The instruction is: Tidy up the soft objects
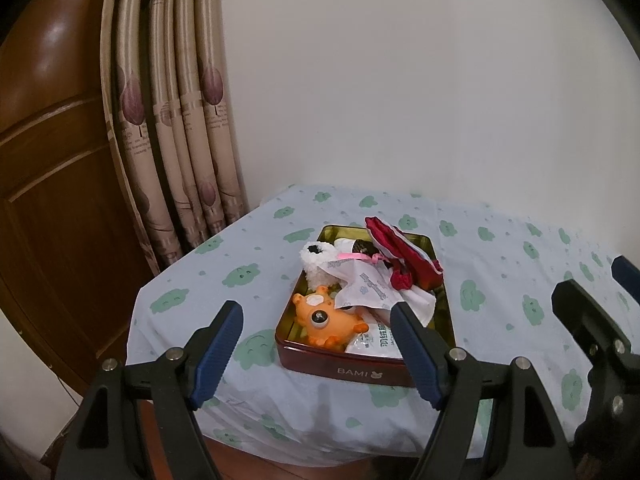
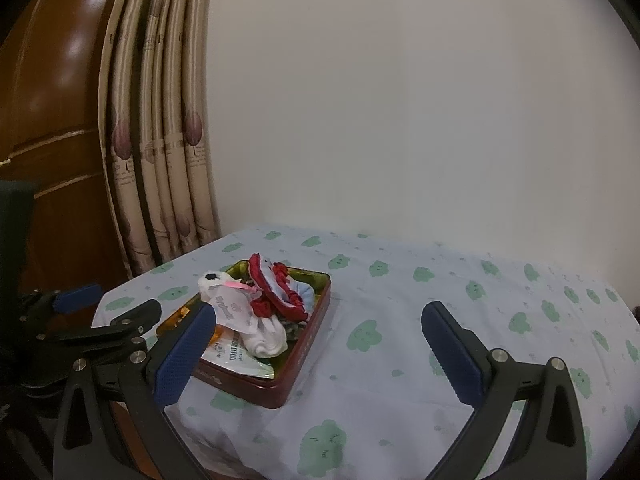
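Soft objects (image 1: 372, 280) lie heaped in the red tin (image 1: 344, 364) on the bench (image 2: 400, 320), light and limp I judge, so I would pinch the white cloth (image 1: 362, 288) at its bunched end, while both the left gripper (image 1: 320, 348) and the right gripper (image 2: 316, 344) hover empty with jaws wide.

- The left gripper (image 1: 318, 346) hangs before the counter (image 1: 500, 280), its jaws wide apart with nothing between them.
- A red tin (image 1: 352, 366) marked BAMI sits on the cloud-print cloth.
- Inside lie an orange toy (image 1: 320, 318), a white fluffy piece (image 1: 316, 266) and a red pouch (image 1: 400, 252).
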Action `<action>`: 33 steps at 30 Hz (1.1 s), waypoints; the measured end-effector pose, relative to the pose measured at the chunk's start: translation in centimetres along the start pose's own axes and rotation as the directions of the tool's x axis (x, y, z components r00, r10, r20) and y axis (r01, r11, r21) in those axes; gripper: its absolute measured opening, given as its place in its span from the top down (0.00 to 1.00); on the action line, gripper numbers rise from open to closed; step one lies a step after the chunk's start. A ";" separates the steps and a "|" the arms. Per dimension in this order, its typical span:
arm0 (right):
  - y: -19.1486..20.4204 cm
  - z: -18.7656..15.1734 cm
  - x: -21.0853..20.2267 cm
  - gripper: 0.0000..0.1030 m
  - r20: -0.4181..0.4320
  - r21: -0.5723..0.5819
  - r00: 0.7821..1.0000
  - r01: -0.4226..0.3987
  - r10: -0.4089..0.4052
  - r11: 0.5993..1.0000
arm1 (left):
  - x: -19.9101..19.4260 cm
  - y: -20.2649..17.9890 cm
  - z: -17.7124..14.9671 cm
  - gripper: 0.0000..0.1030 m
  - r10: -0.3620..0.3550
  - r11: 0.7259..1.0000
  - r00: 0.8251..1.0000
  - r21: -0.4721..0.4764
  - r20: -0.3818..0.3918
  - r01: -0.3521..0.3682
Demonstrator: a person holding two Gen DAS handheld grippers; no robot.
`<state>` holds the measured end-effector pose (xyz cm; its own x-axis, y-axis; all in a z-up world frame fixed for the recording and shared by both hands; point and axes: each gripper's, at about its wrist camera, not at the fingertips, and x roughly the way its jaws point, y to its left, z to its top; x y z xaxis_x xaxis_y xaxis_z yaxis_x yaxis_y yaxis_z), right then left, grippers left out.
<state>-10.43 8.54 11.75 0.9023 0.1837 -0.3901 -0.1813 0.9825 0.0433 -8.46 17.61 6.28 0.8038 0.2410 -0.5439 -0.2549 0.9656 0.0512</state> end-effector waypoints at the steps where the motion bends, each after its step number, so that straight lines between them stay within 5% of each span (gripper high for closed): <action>1: -0.4 0.1 0.3 0.01 -0.012 0.006 1.000 -0.001 0.001 1.000 | 0.0 0.0 0.0 0.24 0.001 1.000 1.000 0.002 -0.001 -0.001; 5: -6.1 -0.4 2.2 0.01 -0.081 0.079 0.995 0.072 -0.066 0.994 | 0.1 0.2 -0.1 0.24 -0.003 1.000 1.000 0.002 -0.005 0.003; 8: -13.4 -2.1 4.8 0.01 -0.207 0.150 0.966 0.187 -0.154 0.971 | 0.3 0.3 -0.2 0.24 -0.009 1.000 1.000 -0.002 -0.015 0.009; 10: -18.7 -3.8 6.1 0.01 -0.271 0.148 0.925 0.314 -0.267 0.938 | 0.4 0.3 -0.2 0.24 -0.010 1.000 1.000 -0.005 -0.022 0.010; 12: -23.7 -5.7 7.6 0.00 -0.366 0.090 0.846 0.448 -0.389 0.890 | 0.4 0.1 -0.3 0.24 -0.018 1.000 1.000 -0.002 -0.023 0.018; 18: -34.3 -9.6 10.5 0.00 -0.587 0.078 0.680 0.588 -0.440 0.805 | 1.3 -0.7 -0.6 0.24 -0.013 1.000 0.998 0.015 -0.065 0.014; 26: -34.9 -9.5 11.2 0.01 -0.586 0.110 0.696 0.574 -0.414 0.811 | 1.8 -1.1 -0.8 0.24 -0.009 0.999 0.997 0.038 -0.075 0.012; 31: -31.6 -7.5 8.8 0.00 -0.462 0.171 0.786 0.533 -0.410 0.828 | 2.2 -1.1 -0.8 0.24 -0.021 0.999 0.996 0.047 -0.090 0.025; 33: -27.2 -5.8 7.4 0.00 -0.339 0.149 0.860 0.450 -0.382 0.881 | 2.1 -1.1 -0.7 0.23 -0.031 0.998 0.996 0.045 -0.078 0.035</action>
<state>-1.14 -17.04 2.34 0.7126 -0.2277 -0.6636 0.3046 0.9525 0.0002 -6.91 16.99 4.47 0.7667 0.2023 -0.6093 -0.2021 0.9769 0.0700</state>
